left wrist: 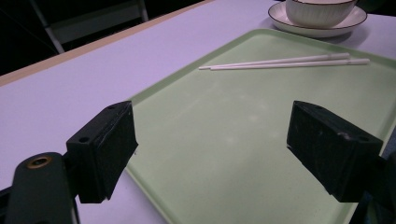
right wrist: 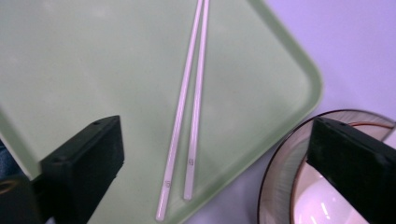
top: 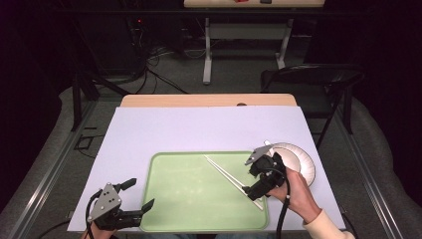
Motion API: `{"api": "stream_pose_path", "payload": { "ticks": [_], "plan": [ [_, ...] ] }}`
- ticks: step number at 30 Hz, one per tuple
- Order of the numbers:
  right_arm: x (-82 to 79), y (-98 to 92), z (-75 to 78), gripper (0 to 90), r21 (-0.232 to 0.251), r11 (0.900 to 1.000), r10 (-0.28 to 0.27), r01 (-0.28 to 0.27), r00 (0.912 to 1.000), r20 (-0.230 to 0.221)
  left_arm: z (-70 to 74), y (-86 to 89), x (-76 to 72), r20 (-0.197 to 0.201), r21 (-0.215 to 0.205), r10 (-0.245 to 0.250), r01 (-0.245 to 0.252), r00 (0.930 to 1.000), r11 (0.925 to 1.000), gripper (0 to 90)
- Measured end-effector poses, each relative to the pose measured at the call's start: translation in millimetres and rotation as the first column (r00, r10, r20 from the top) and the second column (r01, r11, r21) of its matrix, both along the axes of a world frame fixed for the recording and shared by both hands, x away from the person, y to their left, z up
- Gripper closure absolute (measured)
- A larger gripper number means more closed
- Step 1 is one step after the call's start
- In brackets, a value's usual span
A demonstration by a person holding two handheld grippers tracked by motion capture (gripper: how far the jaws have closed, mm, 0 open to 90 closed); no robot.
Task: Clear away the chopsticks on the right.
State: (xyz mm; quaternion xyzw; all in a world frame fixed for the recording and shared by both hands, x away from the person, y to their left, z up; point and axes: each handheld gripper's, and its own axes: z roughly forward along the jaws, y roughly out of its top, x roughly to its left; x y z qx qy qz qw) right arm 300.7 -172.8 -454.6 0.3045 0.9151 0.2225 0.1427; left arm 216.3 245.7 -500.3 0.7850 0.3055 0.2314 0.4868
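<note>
A pair of white chopsticks (top: pixel 226 174) (left wrist: pixel 285 61) (right wrist: pixel 191 107) lies side by side on a pale green tray (top: pixel 199 199) (left wrist: pixel 261 93) (right wrist: pixel 93 70), slanting toward its front right corner. My right gripper (top: pixel 253 178) (right wrist: pixel 215 158) hovers above the chopsticks' near ends at the tray's right edge, open, with nothing between its pads. My left gripper (top: pixel 139 194) (left wrist: pixel 210 140) stands open at the tray's front left corner, low over its rim, holding nothing.
A white bowl (left wrist: pixel 322 9) (right wrist: pixel 322 200) sits on a dark-rimmed plate (top: pixel 301 164) (left wrist: pixel 327 28) (right wrist: pixel 280 186) just right of the tray. A white sheet (top: pixel 199 124) covers the table. A dark folding chair (top: pixel 318 79) stands beyond the far right corner.
</note>
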Motion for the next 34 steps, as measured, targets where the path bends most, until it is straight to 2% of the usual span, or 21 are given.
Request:
{"api": "stream_pose_path", "payload": {
  "ticks": [3,4,6,8,9,11,12,15,17,19,21,23,25,27,32,34],
  "plan": [
    [-13.4,-9.7,8.7,0.0,0.046,0.999,0.003,-0.006,0.9977,0.068,0.0,-0.3,-0.1,0.0,0.001,-0.001,0.001,1.0,1.0,15.8],
    [-17.2,-12.9,10.8,0.0,0.052,0.999,0.001,-0.005,0.9975,0.07,0.0,-0.2,-0.1,0.0,0.001,-0.001,0.001,1.0,1.0,15.8],
    [-26.4,-20.2,14.2,0.0,0.087,0.996,-0.001,-0.011,0.991,0.134,0.0,0.0,-0.1,0.0,0.0,0.0,0.0,1.0,1.0,15.8],
    [-33.8,-27.2,15.7,0.0,0.103,0.995,0.002,-0.018,0.9874,0.158,0.0,-0.2,-0.1,0.0,0.001,0.0,0.0,1.0,1.0,15.8],
    [-38.2,-30.9,15.5,0.0,0.12,0.993,-0.008,-0.015,0.9821,0.188,0.0,-0.3,-0.1,0.001,0.002,-0.002,0.002,1.0,1.0,15.8],
    [-44.7,-39.6,14.3,0.0,0.151,0.988,-0.011,-0.02,0.9791,0.203,0.1,-0.1,-0.2,0.0,0.002,-0.001,0.001,1.0,1.0,15.8],
    [-48.9,-44.2,12.9,0.0,0.167,0.986,-0.028,-0.013,0.9704,0.24,0.1,0.0,-0.3,0.001,0.0,-0.001,0.001,1.0,1.0,15.8],
    [-61.4,-58.5,5.7,0.0,0.221,0.975,-0.062,-0.003,0.9562,0.286,0.0,0.1,-0.2,0.0,-0.001,0.002,-0.002,1.0,1.0,15.8],
    [-70.0,-67.3,-1.8,0.0,0.231,0.973,-0.071,0.001,0.9538,0.292,0.0,-0.1,-0.1,0.0,0.002,-0.001,0.001,1.0,1.0,15.8],
    [-78.3,-76.0,-11.2,0.0,0.234,0.972,-0.1,0.031,0.9522,0.289,0.0,-0.4,-0.1,-0.001,0.003,-0.002,0.002,1.0,1.0,15.8],
    [-87.1,-85.4,-19.5,0.0,0.274,0.96,-0.133,0.05,0.9476,0.291,0.0,-0.6,0.0,-0.002,0.003,-0.001,0.001,1.0,1.0,15.8],
    [-95.7,-92.9,-25.0,0.0,0.316,0.947,-0.158,0.056,0.9394,0.304,0.0,-1.1,0.0,-0.002,0.003,-0.002,0.002,1.0,1.0,15.8],
    [-101.7,-96.0,-27.4,0.0,0.323,0.945,-0.163,0.055,0.934,0.318,-0.1,-1.3,0.2,-0.002,0.004,-0.002,0.002,1.0,1.0,15.8],
    [-107.4,-97.1,-29.4,0.0,0.333,0.942,-0.17,0.05,0.9239,0.343,0.0,-0.9,0.1,-0.001,0.002,-0.002,0.002,1.0,1.0,15.8],
    [-109.6,-96.8,-32.4,0.0,0.333,0.941,-0.173,0.056,0.9272,0.332,0.0,-1.0,0.6,0.0,0.003,-0.004,0.004,1.0,1.0,15.8],
    [-108.3,-97.7,-32.8,0.0,0.332,0.942,-0.16,0.047,0.933,0.322,0.0,-1.4,1.2,0.002,0.002,-0.005,0.005,1.0,1.0,15.8]
  ]
}}
